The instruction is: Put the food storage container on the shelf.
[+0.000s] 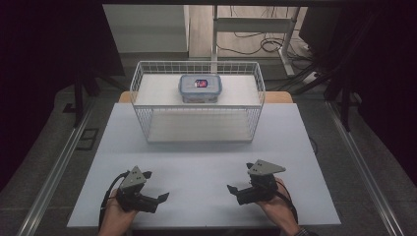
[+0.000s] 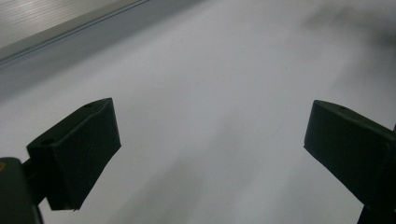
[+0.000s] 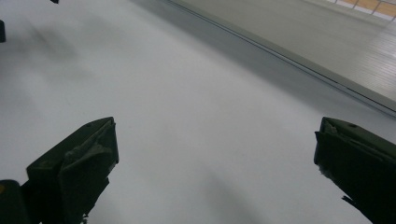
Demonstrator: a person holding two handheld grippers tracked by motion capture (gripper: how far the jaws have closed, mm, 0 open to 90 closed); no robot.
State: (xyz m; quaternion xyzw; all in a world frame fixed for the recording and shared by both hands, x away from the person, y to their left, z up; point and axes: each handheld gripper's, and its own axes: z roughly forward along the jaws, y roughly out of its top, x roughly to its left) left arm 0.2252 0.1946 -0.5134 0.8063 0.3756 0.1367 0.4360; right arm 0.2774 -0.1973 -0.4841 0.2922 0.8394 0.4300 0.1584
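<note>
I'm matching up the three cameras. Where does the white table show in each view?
High view: the white table spans the middle, left claw and right claw over its near edge.
Left gripper view: it lies behind the open left claw, edge crossing upper left.
Right gripper view: behind the open right claw, edge crossing upper right.
Shared landmark: the grey floor past the table's edge.

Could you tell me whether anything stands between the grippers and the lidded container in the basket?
Yes: the white wire basket itself. The lidded plastic container sits inside it near the far wall, so the near mesh wall stands between it and both the left gripper and right gripper. The basket's top is open, and the table between looks bare.
</note>
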